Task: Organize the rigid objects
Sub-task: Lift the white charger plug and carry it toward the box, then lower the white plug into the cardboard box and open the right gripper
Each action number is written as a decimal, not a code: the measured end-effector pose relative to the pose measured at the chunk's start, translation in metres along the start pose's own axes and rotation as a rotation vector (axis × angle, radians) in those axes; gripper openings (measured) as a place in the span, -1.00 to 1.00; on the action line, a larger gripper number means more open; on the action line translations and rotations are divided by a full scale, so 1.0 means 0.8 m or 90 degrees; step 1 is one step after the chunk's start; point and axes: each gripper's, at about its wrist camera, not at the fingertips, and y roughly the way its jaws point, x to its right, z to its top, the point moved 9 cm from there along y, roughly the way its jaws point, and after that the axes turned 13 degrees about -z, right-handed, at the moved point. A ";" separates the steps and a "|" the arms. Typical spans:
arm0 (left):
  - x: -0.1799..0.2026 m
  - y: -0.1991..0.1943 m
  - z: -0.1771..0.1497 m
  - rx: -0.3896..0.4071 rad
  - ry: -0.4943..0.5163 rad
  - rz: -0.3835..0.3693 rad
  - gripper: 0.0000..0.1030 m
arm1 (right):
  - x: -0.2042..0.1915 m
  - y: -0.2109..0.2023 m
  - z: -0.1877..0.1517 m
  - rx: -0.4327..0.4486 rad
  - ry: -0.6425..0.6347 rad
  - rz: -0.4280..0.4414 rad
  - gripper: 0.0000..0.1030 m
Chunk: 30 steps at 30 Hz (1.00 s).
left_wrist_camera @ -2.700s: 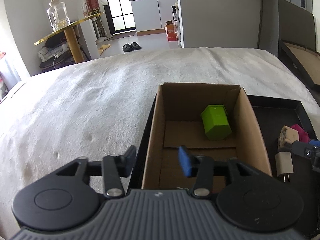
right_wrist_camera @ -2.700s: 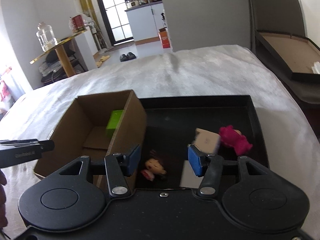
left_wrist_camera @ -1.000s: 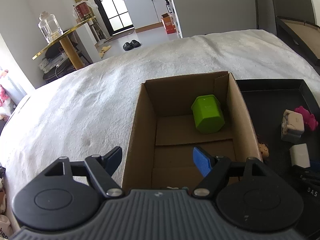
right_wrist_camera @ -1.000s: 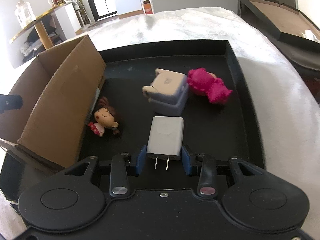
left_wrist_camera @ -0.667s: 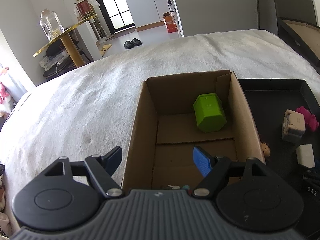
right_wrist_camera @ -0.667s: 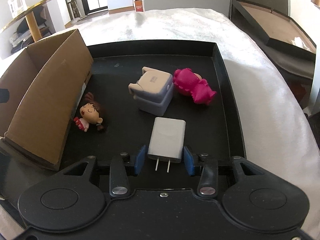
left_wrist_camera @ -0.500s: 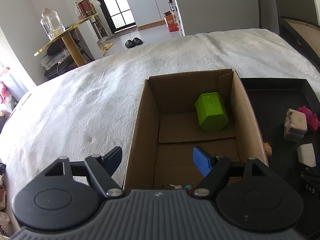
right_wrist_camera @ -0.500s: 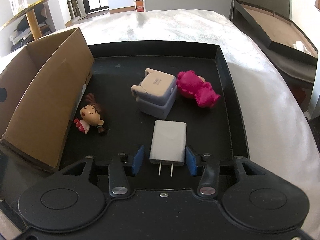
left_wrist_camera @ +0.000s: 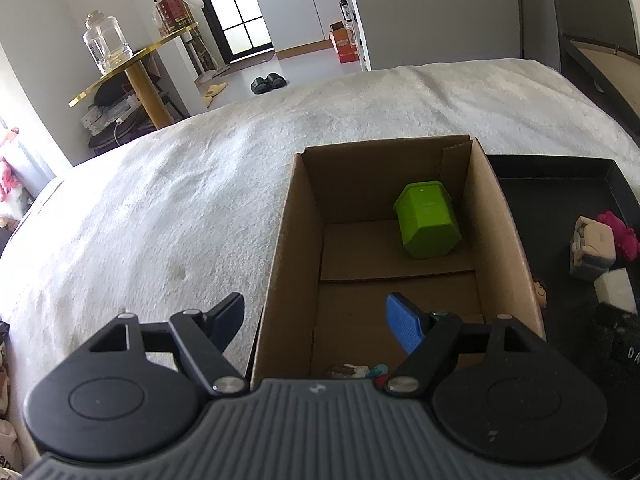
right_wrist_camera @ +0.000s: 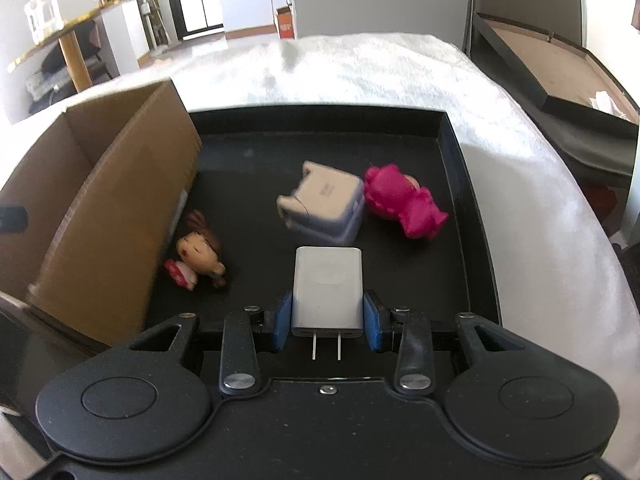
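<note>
Since a moment ago the right gripper [right_wrist_camera: 327, 322] has loosened and its jaws are closing again on the white charger [right_wrist_camera: 327, 289], blue pads against both sides, prongs toward the camera. It sits at the near edge of the black tray [right_wrist_camera: 456, 152], beside a doll [right_wrist_camera: 199, 257], a grey-white cube [right_wrist_camera: 322, 203] and a pink toy [right_wrist_camera: 404, 201]. Left gripper [left_wrist_camera: 316, 317] hangs open astride the cardboard box [left_wrist_camera: 496, 216] wall; a green pot [left_wrist_camera: 427, 219] lies inside.

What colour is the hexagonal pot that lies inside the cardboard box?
Bright green. The hexagonal pot shows best in the left wrist view, inside the cardboard box.
</note>
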 end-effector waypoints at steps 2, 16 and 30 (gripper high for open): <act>-0.003 -0.002 0.000 0.002 -0.004 -0.001 0.49 | -0.002 -0.007 0.008 0.013 0.003 0.005 -0.30; -0.028 -0.010 -0.003 0.018 -0.035 -0.002 0.49 | -0.029 -0.046 0.055 0.079 0.032 0.072 -0.30; -0.053 -0.013 -0.012 0.032 -0.065 -0.014 0.49 | -0.067 -0.073 0.076 0.116 0.025 0.114 -0.30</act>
